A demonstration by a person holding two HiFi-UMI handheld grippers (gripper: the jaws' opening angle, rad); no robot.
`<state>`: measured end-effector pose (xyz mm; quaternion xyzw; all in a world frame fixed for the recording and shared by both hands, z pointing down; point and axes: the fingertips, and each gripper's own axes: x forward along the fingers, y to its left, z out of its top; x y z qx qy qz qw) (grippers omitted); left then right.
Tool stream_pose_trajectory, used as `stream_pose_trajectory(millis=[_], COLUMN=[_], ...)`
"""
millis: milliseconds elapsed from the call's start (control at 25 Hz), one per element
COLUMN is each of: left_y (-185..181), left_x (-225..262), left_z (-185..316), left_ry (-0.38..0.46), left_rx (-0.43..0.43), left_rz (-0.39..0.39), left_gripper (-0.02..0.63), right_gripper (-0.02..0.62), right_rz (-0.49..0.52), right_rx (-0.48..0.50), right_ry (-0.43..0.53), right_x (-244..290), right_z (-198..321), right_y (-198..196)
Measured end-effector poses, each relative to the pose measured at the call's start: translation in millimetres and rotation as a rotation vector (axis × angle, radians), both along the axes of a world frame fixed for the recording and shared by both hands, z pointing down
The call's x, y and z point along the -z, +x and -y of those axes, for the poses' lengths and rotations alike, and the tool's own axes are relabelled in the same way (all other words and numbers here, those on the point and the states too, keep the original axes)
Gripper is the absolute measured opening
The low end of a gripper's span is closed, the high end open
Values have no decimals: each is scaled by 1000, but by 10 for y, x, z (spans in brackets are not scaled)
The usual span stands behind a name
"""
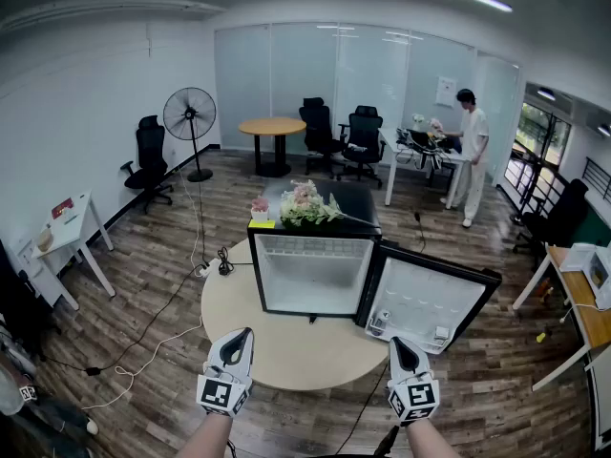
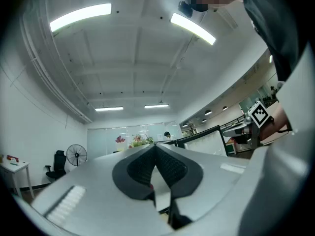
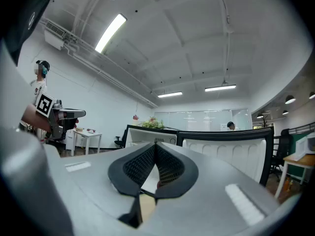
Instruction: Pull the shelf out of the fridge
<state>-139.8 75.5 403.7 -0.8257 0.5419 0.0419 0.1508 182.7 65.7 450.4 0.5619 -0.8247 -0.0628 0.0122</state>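
Note:
A small black fridge (image 1: 315, 270) stands on a round beige table (image 1: 286, 346), its door (image 1: 427, 299) swung open to the right. Inside the white compartment a wire shelf (image 1: 310, 246) sits near the top. Flowers (image 1: 307, 204) lie on the fridge's roof. My left gripper (image 1: 246, 333) hovers over the table's near edge, short of the fridge's left front, jaws together and empty. My right gripper (image 1: 398, 341) hangs just before the open door, also shut with nothing in it. The left gripper view shows the left gripper (image 2: 155, 145) closed; the right gripper (image 3: 156, 144) faces the door's inner side (image 3: 231, 149).
Cables (image 1: 158, 327) trail over the wooden floor left of the table. A white desk (image 1: 72, 229) stands at the left, a wooden desk (image 1: 578, 308) at the right. Farther back are a fan (image 1: 189, 114), a round table (image 1: 273, 127), office chairs and a standing person (image 1: 470, 151).

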Motion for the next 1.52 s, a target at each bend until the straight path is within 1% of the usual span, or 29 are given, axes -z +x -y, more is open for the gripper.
stream_pose_trajectory(millis=[240, 360, 480, 640, 880, 1040, 1240, 1320, 1360, 1400, 1440, 1520], left_y=[18, 32, 50, 62, 181, 261, 417, 483, 512, 540, 567, 629], left_x=[-125, -113, -112, -131, -154, -181, -234, -255, -265, -276, -289, -325], left_z=[14, 5, 2, 16, 26, 51, 80, 78, 81, 88, 96, 109], left_ry=[1, 2, 3, -1, -6, -9, -20, -23, -24, -25, -27, -33], left_rx=[-12, -14, -16, -4, 3, 15, 33, 42, 48, 53, 59, 67], left_rz=[1, -2, -10, -20, -22, -16, -15, -13, -12, -10, -7, 0], left_gripper=[0, 0, 0, 0, 0, 0, 0, 0, 0, 0, 0, 0], right_gripper=[6, 6, 8, 8, 8, 8, 8, 8, 38, 370, 524, 526], right_rz=[-2, 39, 68, 51, 65, 70, 80, 92, 95, 91, 82, 62], right_rx=[4, 45, 64, 76, 65, 75, 109, 150, 179, 202, 215, 225], right_ry=[-5, -14, 2, 9, 20, 18, 14, 17, 14, 9, 8, 20], right_x=[-61, -58, 9, 15, 14, -25, -79, -86, -96, -110, -119, -114], right_z=[0, -36, -83, -99, -72, -26, 50, 71, 97, 137, 178, 225], right_y=[-9, -49, -92, -149, -39, 19, 105, 122, 103, 77, 60, 55])
